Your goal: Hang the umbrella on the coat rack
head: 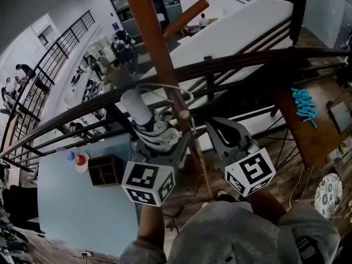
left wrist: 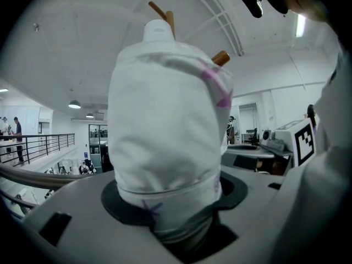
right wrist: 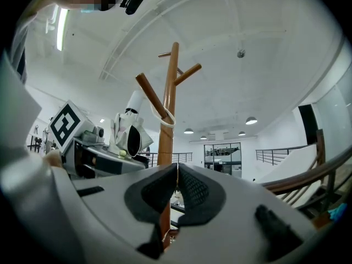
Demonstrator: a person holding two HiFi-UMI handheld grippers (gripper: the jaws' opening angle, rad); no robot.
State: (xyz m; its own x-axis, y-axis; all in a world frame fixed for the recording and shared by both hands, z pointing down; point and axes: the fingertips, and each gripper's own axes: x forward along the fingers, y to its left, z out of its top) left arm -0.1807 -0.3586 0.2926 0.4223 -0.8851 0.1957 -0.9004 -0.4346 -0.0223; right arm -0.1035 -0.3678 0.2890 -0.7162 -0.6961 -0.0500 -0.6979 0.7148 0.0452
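A folded white umbrella stands up from my left gripper, whose jaws are shut on its lower part. In the left gripper view the umbrella fills the middle between the jaws of the left gripper. Its thin white strap loop lies around a slanted peg of the brown wooden coat rack. The rack's pole rises just right of the umbrella. My right gripper hovers right of the pole, and the right gripper is shut with nothing between its pads.
A dark railing runs behind the rack, with a lower floor and people beyond it. A pale blue surface with a small wooden box lies at the left. A wooden table with a teal object stands at the right.
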